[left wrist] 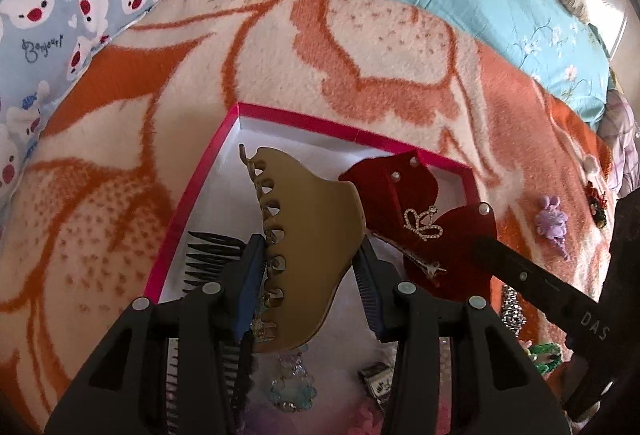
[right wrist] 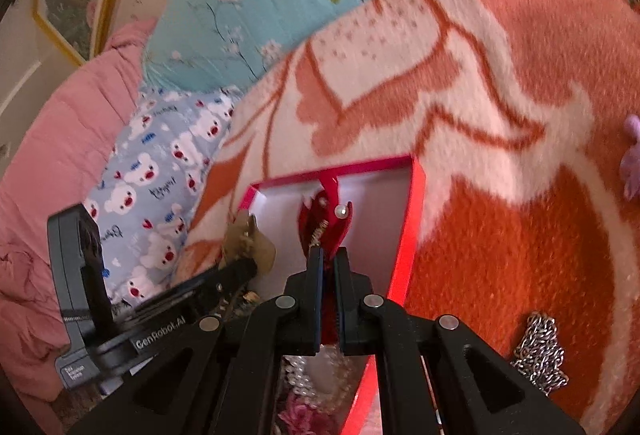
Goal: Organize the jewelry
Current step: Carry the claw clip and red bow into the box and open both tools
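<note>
Hand-held grippers, two of them, reach forward over our pink-rimmed box (left wrist: 192,191) on the bed's orange-and-cream blanket (left wrist: 120,139). Our left hand-held gripper (left wrist: 314,267) has its jaws partly closed around one tan claw clip (left wrist: 304,235), held above the box's white floor. Our right hand-held gripper (right wrist: 328,263) is pinched nearly closed on one red velvet bow (right wrist: 326,223) with a rhinestone crown. One black comb (left wrist: 208,255) lies in the box under the left fingers. Outside, one purple flower clip (left wrist: 552,223) and one silver chain (right wrist: 540,351) rest on the blanket.
</note>
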`<state>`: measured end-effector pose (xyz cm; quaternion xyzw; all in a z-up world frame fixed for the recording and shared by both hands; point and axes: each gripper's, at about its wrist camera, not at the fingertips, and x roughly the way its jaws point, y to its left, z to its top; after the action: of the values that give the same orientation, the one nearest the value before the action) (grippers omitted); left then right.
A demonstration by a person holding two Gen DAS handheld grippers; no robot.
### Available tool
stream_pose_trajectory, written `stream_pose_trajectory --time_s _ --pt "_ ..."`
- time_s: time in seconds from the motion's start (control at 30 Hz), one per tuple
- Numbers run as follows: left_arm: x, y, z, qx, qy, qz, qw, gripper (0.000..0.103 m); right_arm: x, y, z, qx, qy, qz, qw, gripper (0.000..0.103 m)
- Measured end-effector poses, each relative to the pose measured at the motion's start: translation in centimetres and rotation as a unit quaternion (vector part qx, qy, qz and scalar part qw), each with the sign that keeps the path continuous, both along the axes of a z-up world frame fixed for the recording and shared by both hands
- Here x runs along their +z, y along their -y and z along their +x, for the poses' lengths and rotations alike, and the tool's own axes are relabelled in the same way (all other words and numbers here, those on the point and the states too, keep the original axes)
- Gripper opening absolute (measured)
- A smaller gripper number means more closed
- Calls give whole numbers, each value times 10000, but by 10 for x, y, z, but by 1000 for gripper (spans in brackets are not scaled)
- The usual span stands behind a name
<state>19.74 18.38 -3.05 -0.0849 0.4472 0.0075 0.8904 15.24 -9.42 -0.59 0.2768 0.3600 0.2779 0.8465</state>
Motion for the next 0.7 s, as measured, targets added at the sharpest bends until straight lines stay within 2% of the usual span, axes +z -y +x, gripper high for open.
stream_pose_trajectory --time_s 0.2,0.7 --pt "-6 -3 5 37 -79 -16 10000 43 -2 -7 5 72 -20 -213 9997 9" --pt "-9 -1 9 49 -242 67 9997 43 -3 -10 12 102 -59 -442 9990 11"
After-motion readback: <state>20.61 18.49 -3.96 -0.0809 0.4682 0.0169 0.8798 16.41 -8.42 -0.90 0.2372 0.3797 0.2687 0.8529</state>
